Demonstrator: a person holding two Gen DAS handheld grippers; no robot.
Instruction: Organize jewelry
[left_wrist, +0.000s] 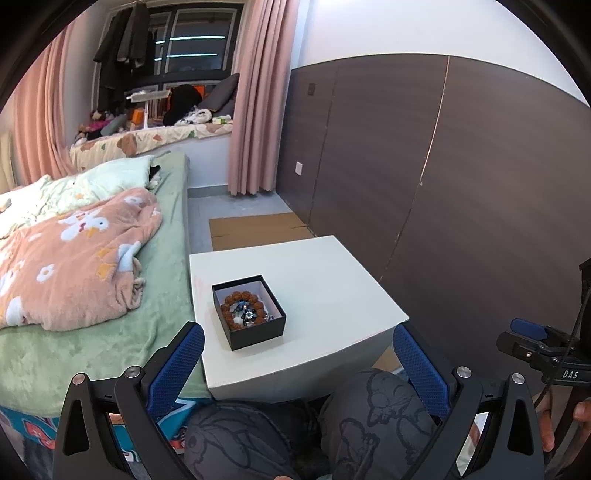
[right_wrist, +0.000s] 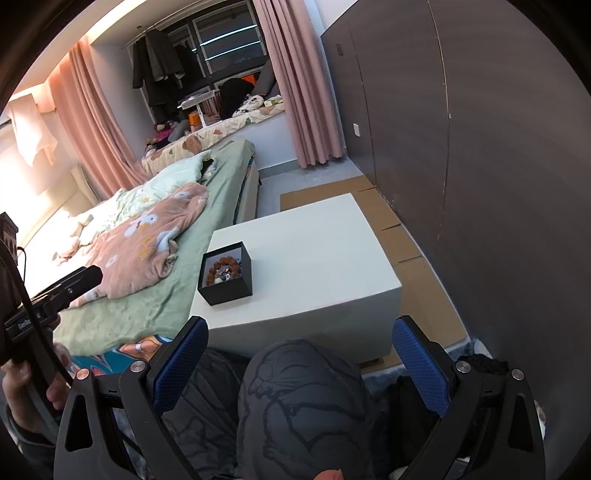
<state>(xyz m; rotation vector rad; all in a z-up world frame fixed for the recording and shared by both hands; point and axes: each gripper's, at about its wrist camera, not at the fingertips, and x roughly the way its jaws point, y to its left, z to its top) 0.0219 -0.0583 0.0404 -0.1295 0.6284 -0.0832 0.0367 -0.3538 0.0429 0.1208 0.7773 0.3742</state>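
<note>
A small black open box (left_wrist: 249, 312) (right_wrist: 225, 273) stands on the left part of a white table (left_wrist: 325, 280) (right_wrist: 314, 251). Inside it lie a brown beaded bracelet (left_wrist: 242, 306) (right_wrist: 221, 269) and some smaller dark and silver pieces. My left gripper (left_wrist: 299, 354) hangs open, low and in front of the table, well short of the box, with nothing between its blue pads (left_wrist: 177, 365). My right gripper (right_wrist: 299, 350) is also open and empty, held back above the person's knees. The right gripper (left_wrist: 535, 339) also shows at the right edge of the left wrist view.
A bed (left_wrist: 92, 258) with a green sheet and a pink blanket (right_wrist: 147, 240) lies directly left of the table. A dark wood panel wall (left_wrist: 443, 184) runs along the right. Flat cardboard (right_wrist: 413, 258) covers the floor behind and beside the table. The person's patterned trouser knees (right_wrist: 303, 406) fill the foreground.
</note>
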